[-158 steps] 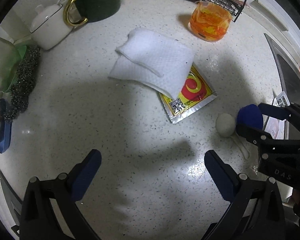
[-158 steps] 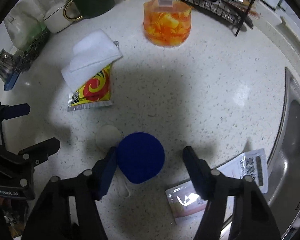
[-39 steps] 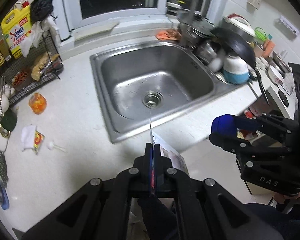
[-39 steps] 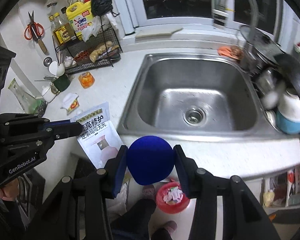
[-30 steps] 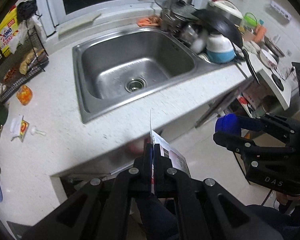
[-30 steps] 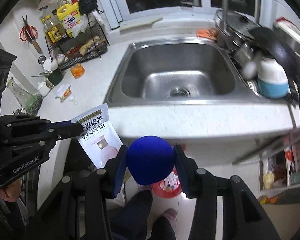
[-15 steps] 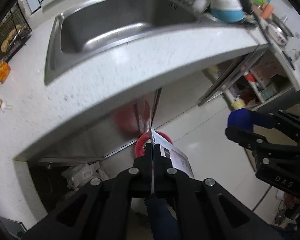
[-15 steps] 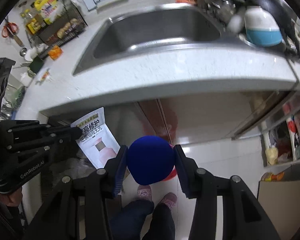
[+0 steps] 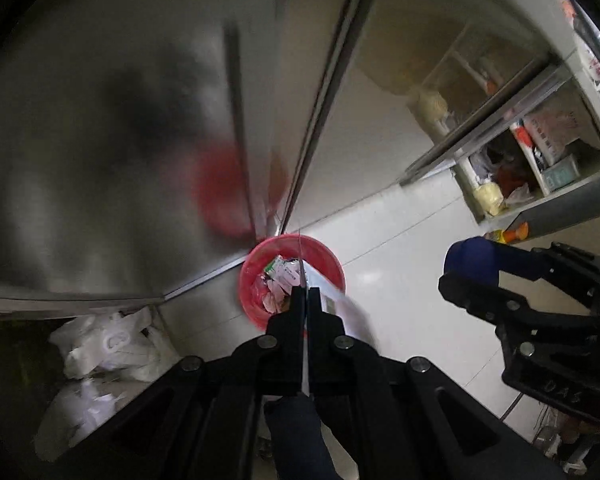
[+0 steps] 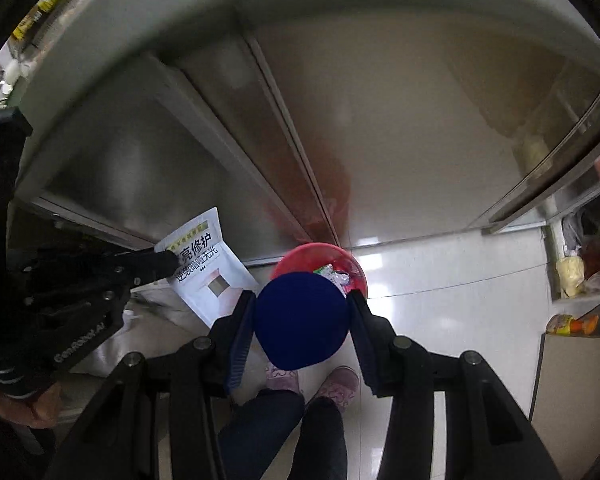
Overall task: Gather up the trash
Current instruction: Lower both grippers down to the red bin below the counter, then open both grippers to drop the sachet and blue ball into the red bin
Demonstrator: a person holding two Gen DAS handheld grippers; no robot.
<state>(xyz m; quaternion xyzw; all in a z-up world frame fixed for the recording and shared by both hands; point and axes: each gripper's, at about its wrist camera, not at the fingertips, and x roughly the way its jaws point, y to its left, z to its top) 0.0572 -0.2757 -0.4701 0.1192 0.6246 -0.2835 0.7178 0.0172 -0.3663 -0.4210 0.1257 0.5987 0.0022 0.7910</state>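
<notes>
Right wrist view: right tool (image 10: 300,316) clamps round blue cap (image 10: 300,318), left tool (image 10: 172,261) pinches flat white printed sachet (image 10: 208,268) beside small red bin (image 10: 320,258); light sachet may flutter past rim.

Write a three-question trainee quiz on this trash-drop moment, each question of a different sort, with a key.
1. True or false: the left gripper is shut on the white packet.
2. What does the right gripper hold? A) a sponge B) a blue cap C) nothing
3. Fill in: the red bin on the floor already holds ____.

Key: 1 true; 2 B; 3 wrappers.
</notes>
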